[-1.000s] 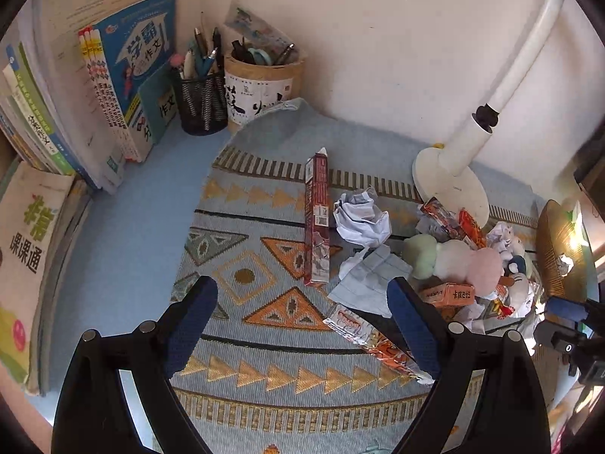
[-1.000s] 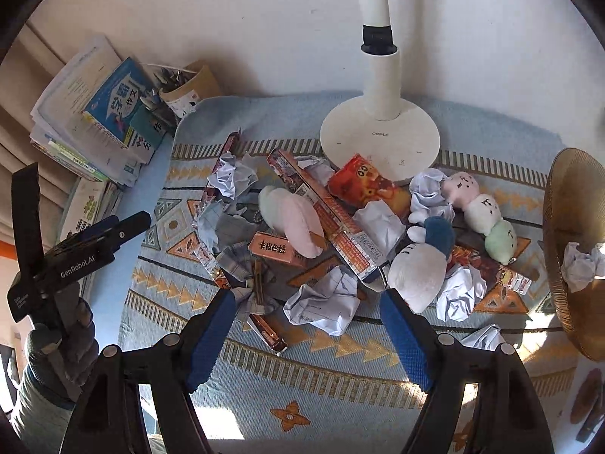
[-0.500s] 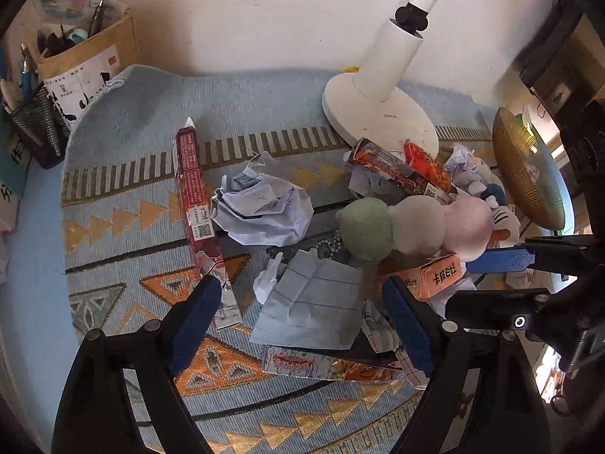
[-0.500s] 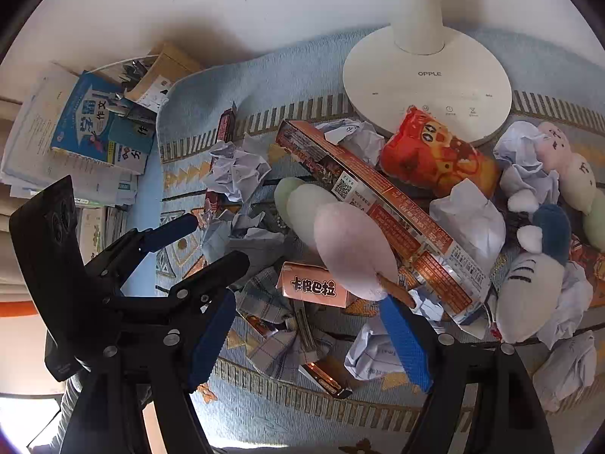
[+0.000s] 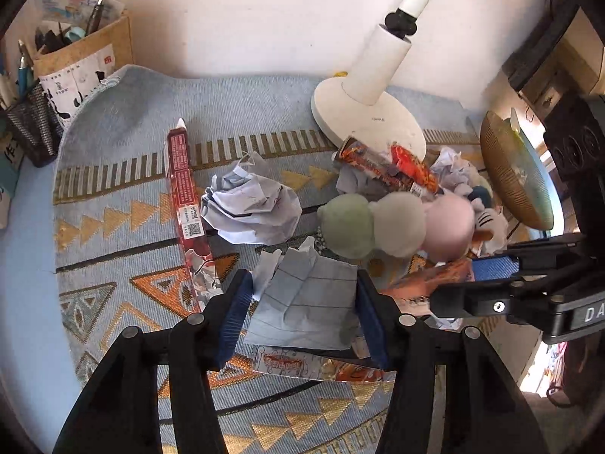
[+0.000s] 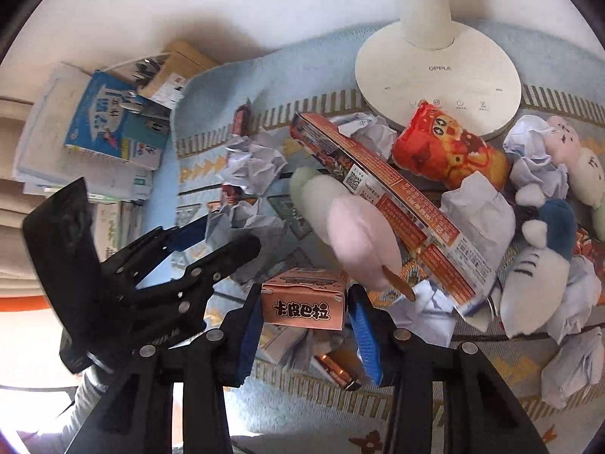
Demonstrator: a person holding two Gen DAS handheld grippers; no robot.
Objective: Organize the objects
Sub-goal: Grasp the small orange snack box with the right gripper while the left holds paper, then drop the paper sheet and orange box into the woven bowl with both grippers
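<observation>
Patterned blue-and-gold mat is covering the desk against a white wall, with a white lamp base sitting at its far edge. Left gripper is hovering low over a flattened sheet of lined paper; its blue pads are sitting on either side of the sheet, jaws apart, contact with the paper not determinable. Beyond it, a crumpled paper ball is lying just beside a long red carton, and a three-ball plush skewer in green, white and pink is resting to the right. Right gripper is positioned around a small orange box printed with black characters; the pads are flanking the box with a narrow gap visible at each side, so jaws are reading as apart. A long orange box is lying diagonally across the plush, with a red snack bag touching the lamp base. Books are stacked at the far left.
</observation>
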